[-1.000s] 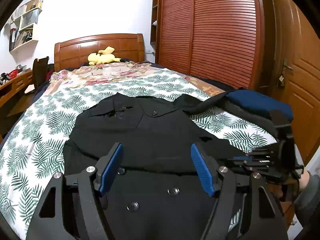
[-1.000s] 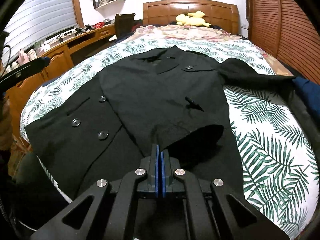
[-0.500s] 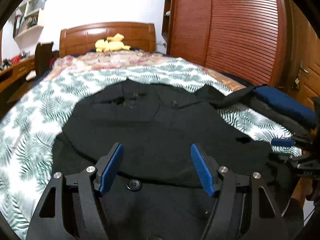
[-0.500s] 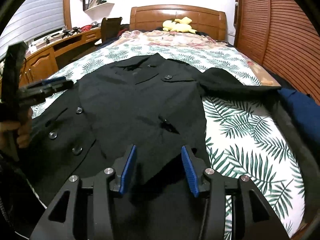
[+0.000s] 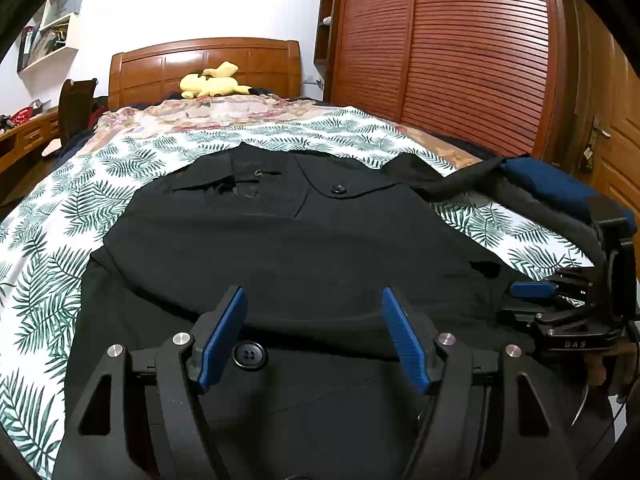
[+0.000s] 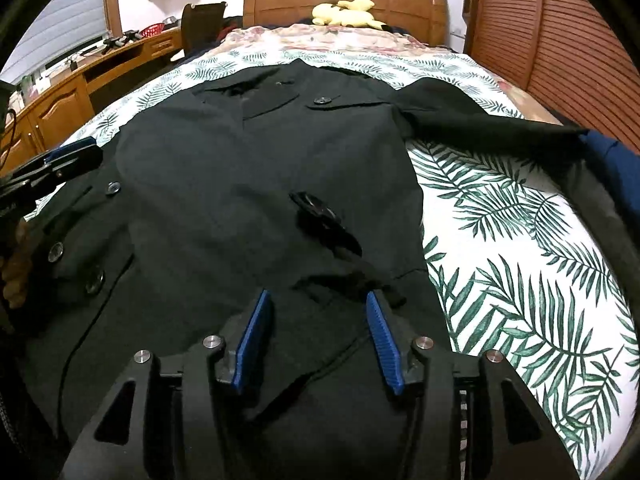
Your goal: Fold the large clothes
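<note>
A large black coat (image 5: 300, 240) lies front up on the palm-leaf bedcover (image 5: 48, 240), one sleeve folded across its chest. The other sleeve (image 6: 480, 124) stretches out to the right. My left gripper (image 5: 313, 300) hangs open low over the coat's lower front, beside a black button (image 5: 249, 355), gripping nothing. My right gripper (image 6: 318, 300) hovers over the folded sleeve's end; its jaws are opening, the cloth lies under them and the pads do not press it. Each gripper also shows in the other's view: the right gripper (image 5: 532, 290) and the left gripper (image 6: 68, 156).
A navy folded cloth (image 5: 552, 184) and grey fabric lie at the bed's right edge. A yellow plush toy (image 5: 212, 82) sits by the wooden headboard. A slatted wardrobe (image 5: 460, 60) stands on the right, and a desk (image 6: 80, 80) and chair on the left.
My right gripper went from shut to open over the folded sleeve's end and moved in closer. My left gripper sank lower toward the coat's front, staying open.
</note>
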A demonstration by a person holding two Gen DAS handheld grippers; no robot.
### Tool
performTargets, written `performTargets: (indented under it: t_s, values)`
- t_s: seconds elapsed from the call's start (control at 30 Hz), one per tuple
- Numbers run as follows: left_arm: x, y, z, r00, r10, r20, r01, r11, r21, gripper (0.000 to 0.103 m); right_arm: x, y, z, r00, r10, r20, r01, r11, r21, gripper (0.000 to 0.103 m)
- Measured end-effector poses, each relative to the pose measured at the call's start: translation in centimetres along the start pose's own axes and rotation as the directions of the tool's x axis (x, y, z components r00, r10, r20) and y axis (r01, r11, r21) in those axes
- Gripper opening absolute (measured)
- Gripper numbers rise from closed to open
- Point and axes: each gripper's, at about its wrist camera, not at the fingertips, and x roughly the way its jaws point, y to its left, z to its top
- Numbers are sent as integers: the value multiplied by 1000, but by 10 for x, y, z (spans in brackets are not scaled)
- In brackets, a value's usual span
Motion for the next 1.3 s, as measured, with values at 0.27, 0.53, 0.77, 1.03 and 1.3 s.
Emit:
performTargets:
  t_s: [0.27,0.53,0.77,1.03,1.3]
  values:
    - [0,-2,-1,1000,17,0,-17,1000,8,71,-19,-5,6,1000,-7,-9,7,1000,-5,55]
    - [-8,-5,-2,999,24,40,-25,999,24,71,-61,-37,28,993,-75,87,74,997,19,55]
    - [-22,-7,-1,994,61,94,-65,997,36,79,-69,-102,65,981,-153,122,138,982,126,55]
    - [-35,-3,3,987,82,140,-90,995,51,81,-59,-163,117,957,-263,120,224,937,268,55]
    - [-40,6,5,988,68,142,-73,997,36,81,-20,-184,146,963,-266,52,227,896,381,55]
